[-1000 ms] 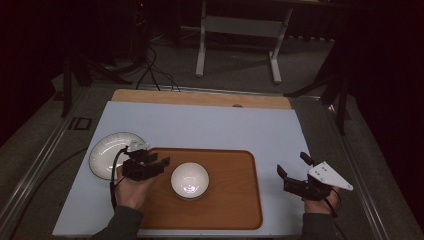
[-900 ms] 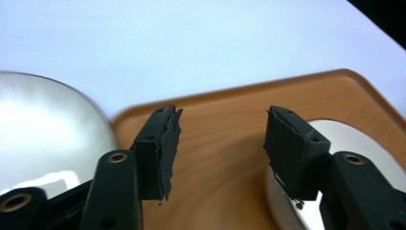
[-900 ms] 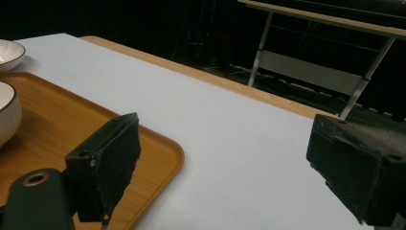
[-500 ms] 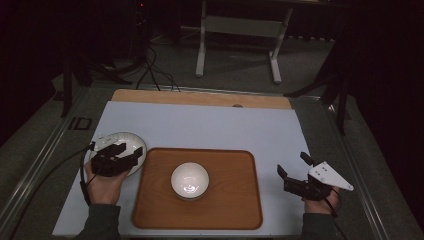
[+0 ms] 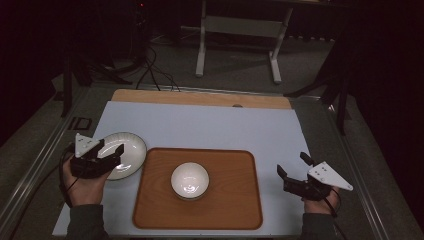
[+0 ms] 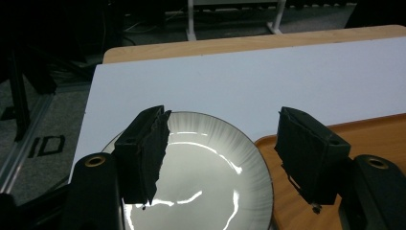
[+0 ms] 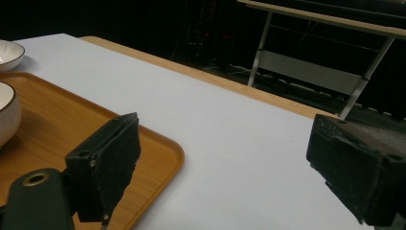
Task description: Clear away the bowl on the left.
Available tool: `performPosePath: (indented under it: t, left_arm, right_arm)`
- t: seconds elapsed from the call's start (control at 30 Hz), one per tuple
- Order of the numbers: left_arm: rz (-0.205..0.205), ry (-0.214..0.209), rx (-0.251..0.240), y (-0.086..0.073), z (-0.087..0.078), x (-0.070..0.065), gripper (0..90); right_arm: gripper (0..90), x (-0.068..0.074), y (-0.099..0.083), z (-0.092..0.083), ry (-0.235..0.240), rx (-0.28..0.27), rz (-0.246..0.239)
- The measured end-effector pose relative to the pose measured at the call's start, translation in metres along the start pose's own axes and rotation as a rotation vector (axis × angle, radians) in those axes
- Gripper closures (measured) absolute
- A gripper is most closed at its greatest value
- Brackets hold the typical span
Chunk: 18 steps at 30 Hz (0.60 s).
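A white bowl [image 5: 190,180] stands in the middle of a wooden tray [image 5: 230,205]. Left of the tray lies a white ribbed plate [image 5: 127,152] on the pale table top. My left gripper [image 5: 112,148] is open over the plate's left half. In the left gripper view the plate [image 6: 201,182] lies below and between the two jaws of that gripper [image 6: 222,117], and nothing is held. My right gripper [image 5: 291,164] is open off the tray's right edge, above bare table. The right gripper view shows that gripper [image 7: 222,124], the tray's corner [image 7: 72,115] and the bowl's side [image 7: 5,112].
The table's far edge is a wooden strip [image 5: 200,97]. Beyond it stand a metal frame [image 5: 240,30] and cables [image 5: 150,70] on the floor. Bare table top [image 5: 210,127] stretches behind the tray. A dark rail [image 5: 35,165] runs along the table's left side.
My left gripper has moved left, from beside the bowl at the tray's left edge to over the plate. The right gripper, bowl and tray have stayed put.
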<state>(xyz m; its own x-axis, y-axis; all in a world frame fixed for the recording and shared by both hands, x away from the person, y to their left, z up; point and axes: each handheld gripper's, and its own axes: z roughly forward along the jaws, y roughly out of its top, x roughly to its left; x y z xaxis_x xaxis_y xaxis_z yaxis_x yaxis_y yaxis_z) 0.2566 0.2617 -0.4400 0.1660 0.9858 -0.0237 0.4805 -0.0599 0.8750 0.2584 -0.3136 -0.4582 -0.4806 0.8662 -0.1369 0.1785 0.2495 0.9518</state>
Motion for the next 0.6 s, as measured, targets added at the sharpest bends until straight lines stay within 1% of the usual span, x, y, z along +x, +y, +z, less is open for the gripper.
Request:
performPosePath:
  t: [0.1, 0.17, 0.23, 0.33, 0.4, 0.43, 0.53, 0.6]
  left_arm:
    - [-0.008, 0.008, -0.006, -0.004, 0.002, 0.004, 35.8]
    - [-0.002, 0.014, -0.009, -0.006, 0.002, 0.006, 35.9]
    - [-0.006, 0.014, -0.013, -0.008, 0.003, 0.008, 35.9]
    - [0.005, 0.025, -0.009, -0.01, 0.004, 0.009, 35.5]
    - [-0.006, 0.026, -0.007, -0.012, 0.005, 0.011, 35.4]
    - [-0.006, 0.031, -0.005, -0.013, 0.006, 0.012, 35.4]
    - [-0.025, 0.041, -0.008, -0.017, 0.007, 0.016, 35.4]
    - [-0.027, 0.044, -0.004, -0.018, 0.007, 0.017, 35.4]
  right_arm:
    - [11.1, 0.0, 0.0, 0.0, -0.001, 0.0, 0.001]
    - [11.1, 0.0, 0.0, 0.0, 0.0, 0.0, 0.002]
    - [11.1, 0.0, 0.0, 0.0, 0.0, -0.001, 0.003]
    - [11.1, 0.0, 0.0, 0.0, 0.0, 0.0, 0.002]
    - [11.0, 0.0, 0.0, 0.0, 0.001, 0.0, 0.003]
    - [11.1, 0.0, 0.0, 0.0, 0.001, 0.001, 0.003]
    - [11.1, 0.0, 0.0, 0.001, 0.002, 0.001, 0.003]
    - [11.1, 0.001, -0.001, 0.001, 0.004, 0.007, 0.004]
